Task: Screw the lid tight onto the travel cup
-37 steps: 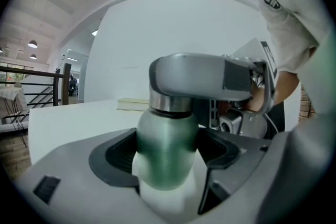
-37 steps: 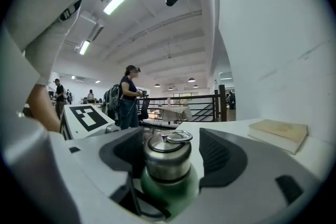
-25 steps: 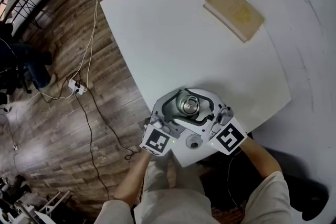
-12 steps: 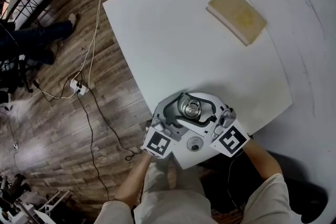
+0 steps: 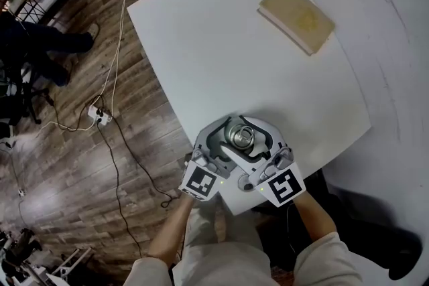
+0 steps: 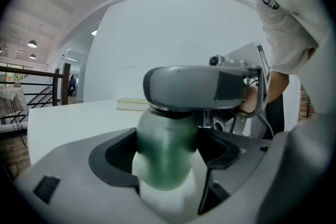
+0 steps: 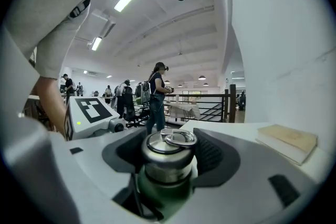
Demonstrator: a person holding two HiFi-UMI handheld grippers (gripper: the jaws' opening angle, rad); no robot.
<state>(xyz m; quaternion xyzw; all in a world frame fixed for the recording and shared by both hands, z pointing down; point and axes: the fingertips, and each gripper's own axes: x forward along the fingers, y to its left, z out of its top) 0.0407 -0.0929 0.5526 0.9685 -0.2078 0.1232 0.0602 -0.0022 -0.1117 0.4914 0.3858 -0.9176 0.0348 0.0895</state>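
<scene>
The travel cup stands near the table's front edge. Its green body [image 6: 167, 157] sits in my left gripper [image 6: 168, 170], whose dark pads press on both sides of it. Its steel lid [image 7: 166, 157], with a ring [image 7: 179, 138] on top, sits in my right gripper [image 7: 169, 165], whose jaws have just been closing and now hold it. In the head view both grippers meet round the lid [image 5: 241, 136]: the left gripper [image 5: 230, 142] comes from the lower left, the right gripper [image 5: 254, 143] from the lower right. The right gripper's grey finger [image 6: 194, 86] crosses above the green body.
A tan book [image 5: 297, 15] lies at the far right of the white table [image 5: 221, 57]. A power strip [image 5: 98, 112] and cables lie on the wood floor to the left. People [image 7: 157, 94] stand in the background of the right gripper view.
The right gripper has swung round the cup, its marker cube moving toward the left gripper's cube. Its jaws have drawn in on the lid. The left gripper and the cup stayed put.
</scene>
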